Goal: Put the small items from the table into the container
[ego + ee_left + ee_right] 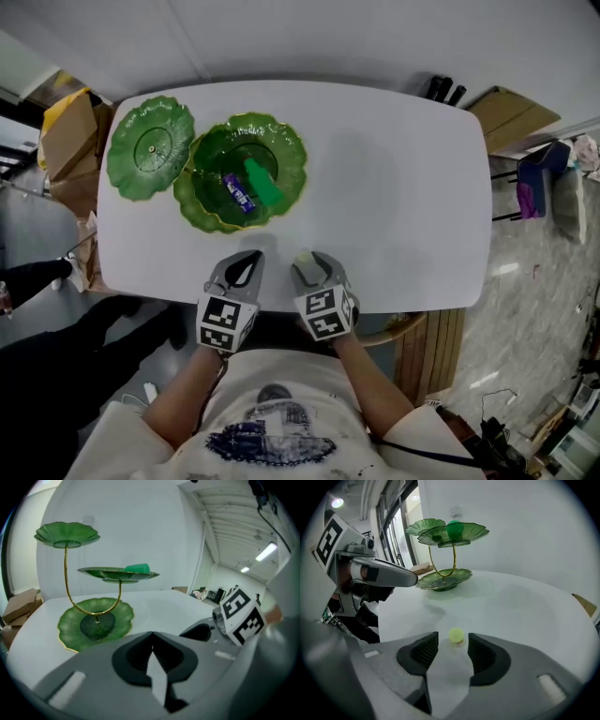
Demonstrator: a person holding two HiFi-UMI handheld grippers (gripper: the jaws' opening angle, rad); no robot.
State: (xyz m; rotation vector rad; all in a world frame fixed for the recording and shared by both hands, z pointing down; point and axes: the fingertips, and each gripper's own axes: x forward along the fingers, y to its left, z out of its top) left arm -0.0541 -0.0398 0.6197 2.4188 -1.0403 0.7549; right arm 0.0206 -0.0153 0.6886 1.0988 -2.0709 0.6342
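My left gripper (152,637) has its jaws pressed together, tip against tip, with nothing between them. It sits at the near edge of the white table (403,187), on the near side of the green three-tier leaf stand (292,150). My right gripper (453,641) is just beside it, a little further from the stand, and its jaws are spread. A small yellow-green ball (456,634) lies on the table between their tips; the gap looks wider than the ball, and I cannot tell whether either pad touches it.

On the stand's middle tier lie a bright green item (263,181) and, just beside it toward the centre stem, a blue-and-purple wrapped sweet (238,191). The top tier (150,148) rises on a curved gold stem to the left of the middle one, and the bottom tier (96,623) rests flat on the table beneath them. The ball is well apart from the stand, on the near side, toward me.
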